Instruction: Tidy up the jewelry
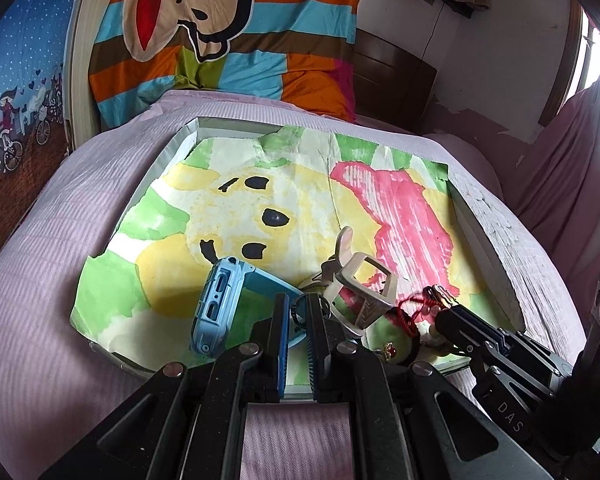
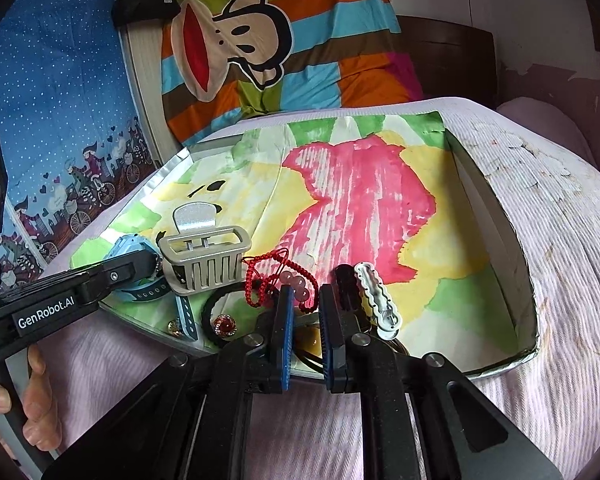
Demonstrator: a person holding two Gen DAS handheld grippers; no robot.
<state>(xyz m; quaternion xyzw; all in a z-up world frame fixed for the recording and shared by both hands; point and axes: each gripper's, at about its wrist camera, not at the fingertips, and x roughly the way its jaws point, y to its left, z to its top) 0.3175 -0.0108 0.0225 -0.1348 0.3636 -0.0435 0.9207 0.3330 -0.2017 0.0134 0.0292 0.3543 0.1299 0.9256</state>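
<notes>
"GenRobot.AI" on left gripper [image 2: 156,270] arm, "DAS" on right gripper [image 1: 440,320] body

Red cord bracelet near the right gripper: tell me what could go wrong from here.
The red cord bracelet lies looped against the grey hair claw and a black hair tie, so lifting it might drag them along. The right gripper stands over its pink beads, which may slip.

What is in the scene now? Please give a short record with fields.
setting: shallow tray on a bed, lined with a painted paper
left gripper: shut on the blue watch's strap
right gripper: nearly shut, over the red cord bracelet
nearby: beige claw clip, white hair clip, black hair tie
</notes>
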